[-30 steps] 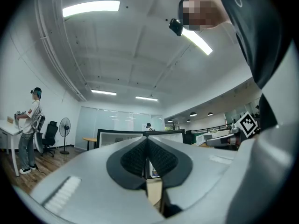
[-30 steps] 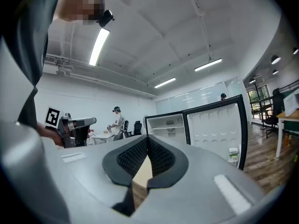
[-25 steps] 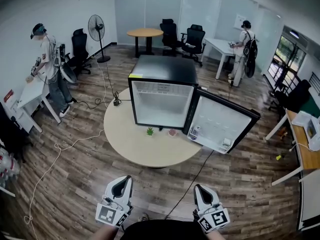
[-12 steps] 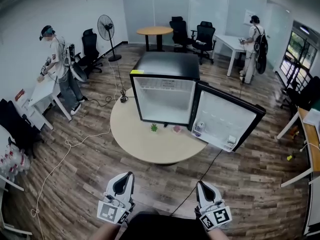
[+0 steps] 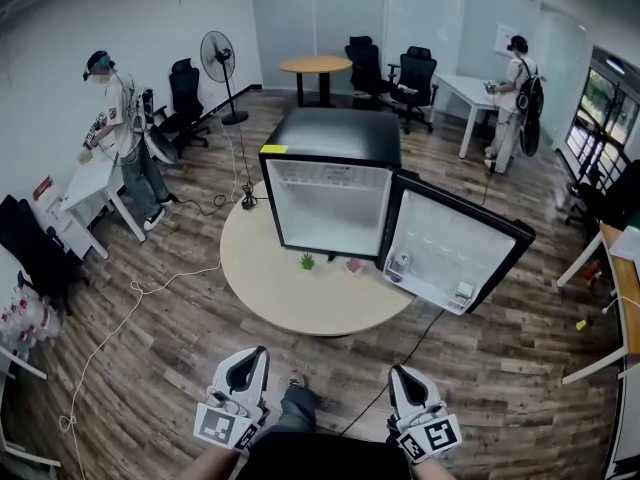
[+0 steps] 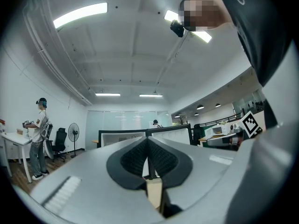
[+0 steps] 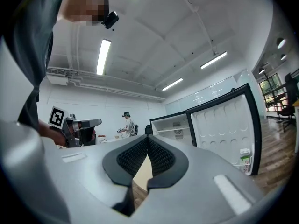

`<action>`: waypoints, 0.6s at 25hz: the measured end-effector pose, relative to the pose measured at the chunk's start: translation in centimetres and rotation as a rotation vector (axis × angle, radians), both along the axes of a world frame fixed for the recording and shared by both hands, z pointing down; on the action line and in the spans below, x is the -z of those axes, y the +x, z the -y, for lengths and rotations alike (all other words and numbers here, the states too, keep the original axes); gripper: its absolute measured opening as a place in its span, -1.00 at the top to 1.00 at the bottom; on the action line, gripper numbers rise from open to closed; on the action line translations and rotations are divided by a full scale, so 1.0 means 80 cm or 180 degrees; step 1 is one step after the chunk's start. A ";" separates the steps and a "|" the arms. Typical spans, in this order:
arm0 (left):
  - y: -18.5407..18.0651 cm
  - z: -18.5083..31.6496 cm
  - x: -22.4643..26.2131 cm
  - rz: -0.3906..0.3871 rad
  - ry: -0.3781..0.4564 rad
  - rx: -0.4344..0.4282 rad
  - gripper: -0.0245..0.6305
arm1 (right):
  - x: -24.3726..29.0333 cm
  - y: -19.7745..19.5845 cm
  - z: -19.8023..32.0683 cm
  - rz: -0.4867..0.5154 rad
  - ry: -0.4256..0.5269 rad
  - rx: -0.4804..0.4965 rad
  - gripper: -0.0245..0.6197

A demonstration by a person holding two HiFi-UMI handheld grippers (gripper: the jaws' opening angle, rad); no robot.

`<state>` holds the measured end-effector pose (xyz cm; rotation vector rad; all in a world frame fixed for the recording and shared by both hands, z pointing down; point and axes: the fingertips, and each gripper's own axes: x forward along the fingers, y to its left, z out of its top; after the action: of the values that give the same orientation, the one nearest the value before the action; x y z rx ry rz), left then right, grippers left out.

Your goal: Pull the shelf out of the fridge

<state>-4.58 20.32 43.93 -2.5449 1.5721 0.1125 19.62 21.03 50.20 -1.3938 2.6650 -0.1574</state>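
Ahead, open-doored fridge [image 5: 335, 133] on round table [image 5: 290, 303]; small plant [image 5: 307, 261] at its front; left tool [image 5: 250, 355], right tool [image 5: 401, 374] closed together, empty.

No legible text, fridge door stickers [image 5: 463, 292] too small, yellow fridge label [image 5: 274, 149] blurred

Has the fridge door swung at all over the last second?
No. The fridge door stands open at the same wide angle to the fridge body as before; only the whole view has shifted slightly.
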 end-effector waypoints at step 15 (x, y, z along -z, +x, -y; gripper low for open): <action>-0.049 0.212 -0.005 -0.0184 0.0034 -0.0235 0.93 | 0.027 -0.066 0.186 -0.0331 0.0061 -0.0181 -0.93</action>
<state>-8.49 3.35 44.33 -2.6146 1.4930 0.2041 14.31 6.14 48.06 -1.5101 2.6976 -0.0549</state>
